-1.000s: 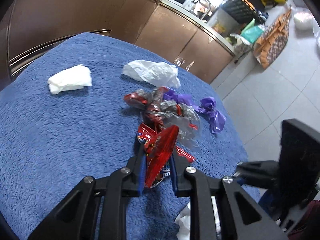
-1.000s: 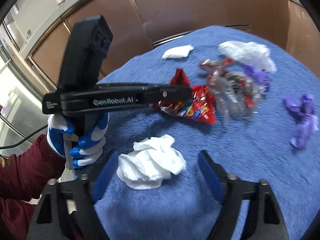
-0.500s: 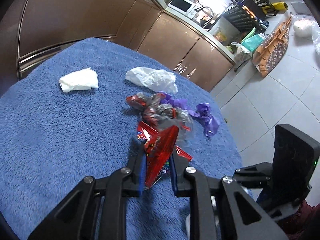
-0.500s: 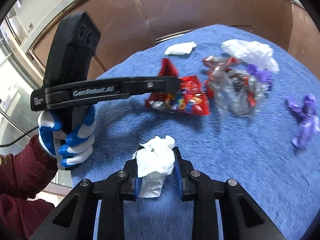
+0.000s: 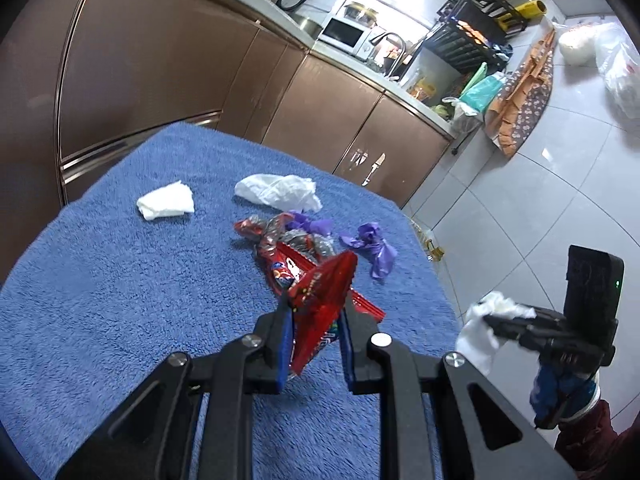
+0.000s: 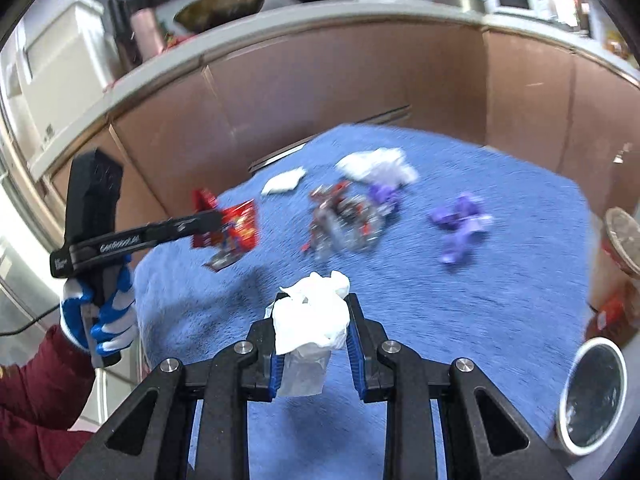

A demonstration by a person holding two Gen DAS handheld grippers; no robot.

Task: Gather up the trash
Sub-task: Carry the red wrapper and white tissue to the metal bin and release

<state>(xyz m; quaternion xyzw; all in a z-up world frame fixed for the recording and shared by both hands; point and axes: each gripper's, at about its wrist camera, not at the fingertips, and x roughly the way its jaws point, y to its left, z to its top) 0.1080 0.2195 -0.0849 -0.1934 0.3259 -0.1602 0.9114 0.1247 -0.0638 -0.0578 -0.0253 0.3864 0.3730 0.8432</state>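
My left gripper (image 5: 316, 320) is shut on a red candy wrapper (image 5: 324, 288) and holds it above the blue towel (image 5: 120, 300). My right gripper (image 6: 312, 308) is shut on a crumpled white tissue (image 6: 310, 328), also off the towel. The right wrist view shows the left gripper (image 6: 212, 220) with the red wrapper (image 6: 240, 228) at the towel's left edge. Still lying on the towel are a folded white tissue (image 5: 166, 202), a white plastic bag (image 5: 278, 192), a crumpled clear-and-red wrapper (image 5: 288, 236) and purple plastic scraps (image 5: 374, 246).
Brown kitchen cabinets (image 5: 160, 80) stand behind the towel-covered table. Tiled floor (image 5: 540, 200) lies past its right edge. In the right wrist view an open paper cup (image 6: 592, 396) and a second cup (image 6: 620, 240) stand at the towel's right side.
My right gripper closed on the white tissue and lifted it off the towel. My left gripper rose with the red wrapper, pulling it away from the crumpled pile.
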